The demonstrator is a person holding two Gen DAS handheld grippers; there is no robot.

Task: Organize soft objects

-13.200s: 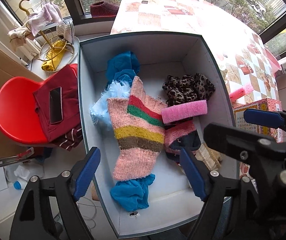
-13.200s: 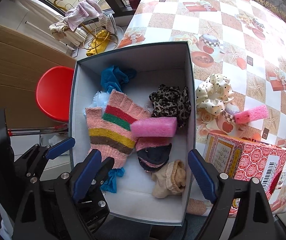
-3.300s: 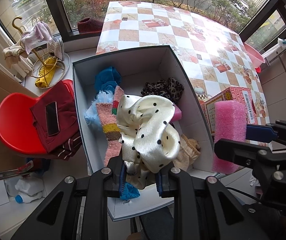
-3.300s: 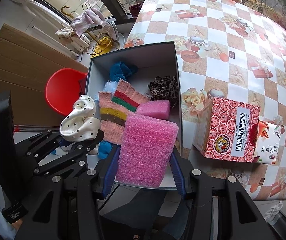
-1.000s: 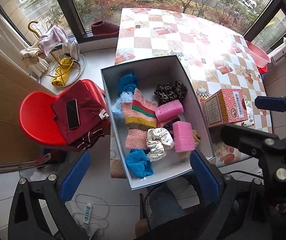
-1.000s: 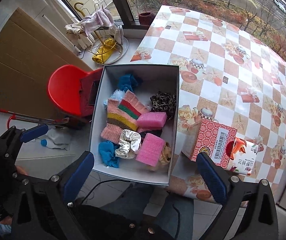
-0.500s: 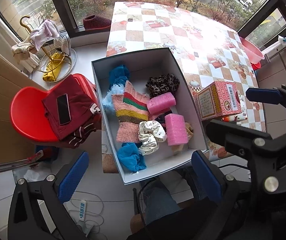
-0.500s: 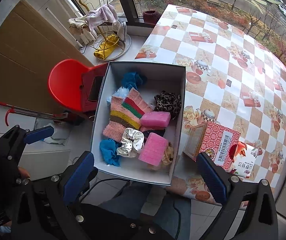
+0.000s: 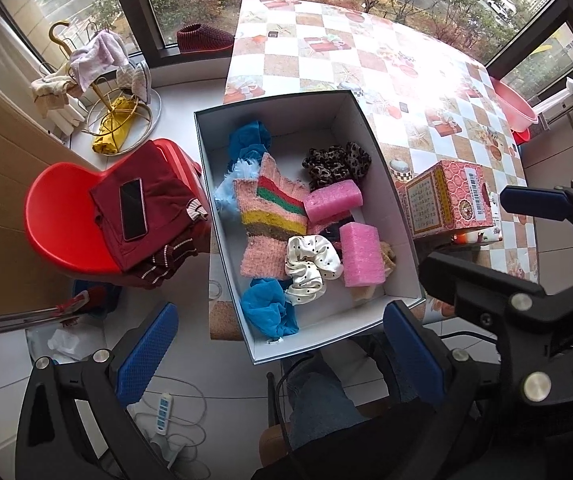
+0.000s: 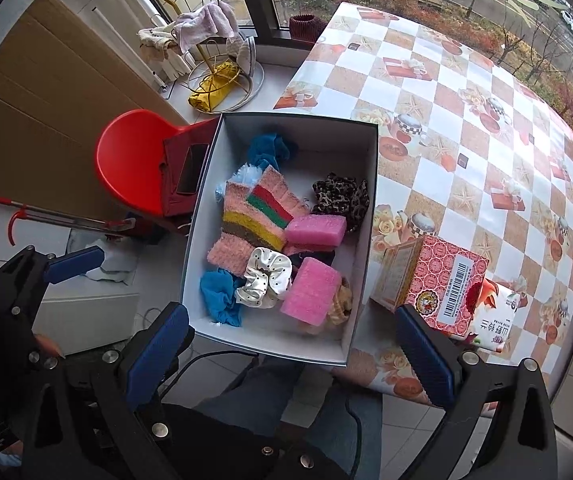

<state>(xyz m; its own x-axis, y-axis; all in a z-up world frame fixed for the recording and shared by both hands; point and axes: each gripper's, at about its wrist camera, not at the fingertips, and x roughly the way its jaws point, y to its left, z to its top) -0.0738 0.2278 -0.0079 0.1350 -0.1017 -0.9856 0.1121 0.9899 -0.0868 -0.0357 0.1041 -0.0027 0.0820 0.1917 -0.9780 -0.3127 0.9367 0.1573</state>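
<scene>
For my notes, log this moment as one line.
left hand-held gripper: open, empty | right hand-held gripper: open, empty | scrunchie, sponge: in box

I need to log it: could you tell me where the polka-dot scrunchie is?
In both views, the polka-dot scrunchie lies inside the box, between the blue cloth and a pink foam block.

Striped sock (image 9: 270,216) fuzzy knit; scrunchie (image 9: 311,268) glossy satin; pink sponge (image 10: 311,290) rough foam; box (image 9: 222,208) matt card.

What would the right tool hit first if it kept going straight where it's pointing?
Probably the near pink foam block in the open box, beside the polka-dot scrunchie; depth is unclear.
</scene>
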